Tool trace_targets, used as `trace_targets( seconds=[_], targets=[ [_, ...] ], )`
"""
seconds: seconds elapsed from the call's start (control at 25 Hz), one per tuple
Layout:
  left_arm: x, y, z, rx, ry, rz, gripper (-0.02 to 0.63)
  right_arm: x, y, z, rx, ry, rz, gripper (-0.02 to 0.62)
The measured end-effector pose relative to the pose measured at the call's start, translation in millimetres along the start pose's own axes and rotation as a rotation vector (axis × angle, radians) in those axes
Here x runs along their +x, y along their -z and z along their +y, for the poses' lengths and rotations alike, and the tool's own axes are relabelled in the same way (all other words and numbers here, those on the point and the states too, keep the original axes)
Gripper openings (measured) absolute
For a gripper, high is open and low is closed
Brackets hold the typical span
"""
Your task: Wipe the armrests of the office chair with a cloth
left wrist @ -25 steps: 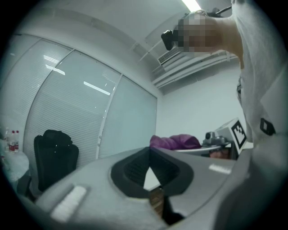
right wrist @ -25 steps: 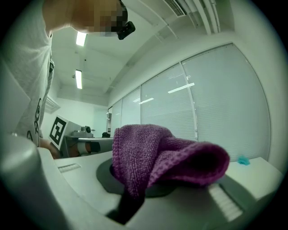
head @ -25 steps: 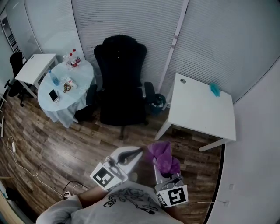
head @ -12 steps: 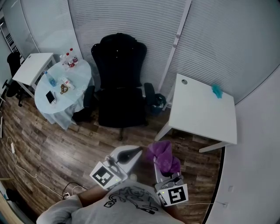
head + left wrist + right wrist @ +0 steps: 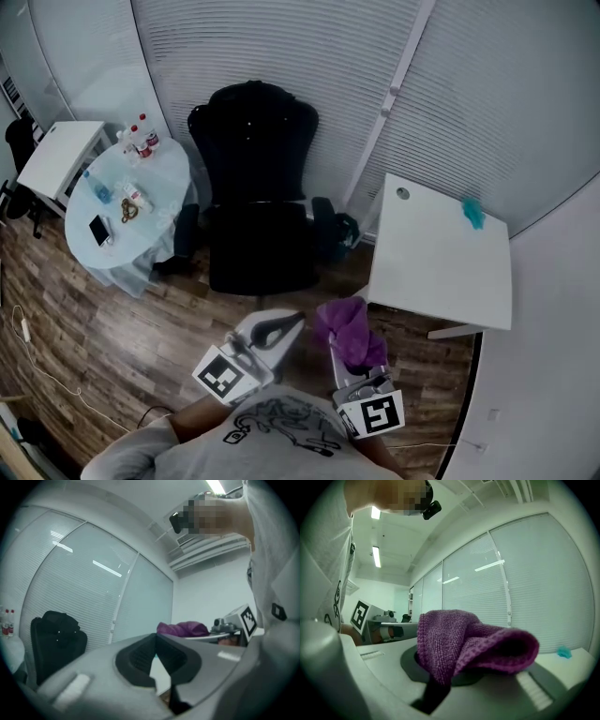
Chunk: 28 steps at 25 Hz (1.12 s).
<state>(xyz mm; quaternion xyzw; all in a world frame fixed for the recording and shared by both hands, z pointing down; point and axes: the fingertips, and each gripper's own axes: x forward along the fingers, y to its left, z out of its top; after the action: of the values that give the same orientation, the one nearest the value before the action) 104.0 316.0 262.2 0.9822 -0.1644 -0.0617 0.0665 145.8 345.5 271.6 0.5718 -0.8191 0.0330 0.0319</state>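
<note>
A black office chair (image 5: pixel 258 202) stands against the blinds at the back, one armrest (image 5: pixel 323 220) at its right and one armrest (image 5: pixel 186 230) at its left. A purple cloth (image 5: pixel 350 333) bulges out of my right gripper (image 5: pixel 345 349), which is shut on it well short of the chair. The same cloth (image 5: pixel 468 644) fills the right gripper view. My left gripper (image 5: pixel 286 323) is held beside it, jaws together and nothing in them; in the left gripper view the chair (image 5: pixel 56 641) shows at the left.
A round table (image 5: pixel 127 202) with bottles, a phone and small items stands left of the chair. A white desk (image 5: pixel 441 258) with a teal object (image 5: pixel 473 214) is at the right. A second white desk (image 5: pixel 56 155) is at far left. Cables lie on the wooden floor (image 5: pixel 94 347).
The view has shifted a little: the chair and tables sit slightly lower and closer in the frame. Both grippers keep the same pose, the cloth still held.
</note>
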Motion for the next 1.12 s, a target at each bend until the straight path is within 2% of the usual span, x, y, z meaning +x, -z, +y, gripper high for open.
trace_targets(
  seconds=[0.28, 0.52, 0.84, 1.12],
  targets=[
    [30, -10, 85, -0.002, 0.024, 0.015, 0.002, 88, -17, -30, 0.002, 0.017, -0.016, 0.034],
    [55, -16, 133, -0.01, 0.05, 0.02, 0.002, 135, -20, -53, 0.022, 0.052, -0.008, 0.034],
    [89, -8, 160, -0.042, 0.058, 0.04, 0.002, 157, -14, -90, 0.049, 0.08, 0.011, 0.034],
    [132, -7, 166, -0.031, 0.042, 0.035, 0.002, 167, -13, -136, 0.032, 0.054, 0.013, 0.034]
  ],
)
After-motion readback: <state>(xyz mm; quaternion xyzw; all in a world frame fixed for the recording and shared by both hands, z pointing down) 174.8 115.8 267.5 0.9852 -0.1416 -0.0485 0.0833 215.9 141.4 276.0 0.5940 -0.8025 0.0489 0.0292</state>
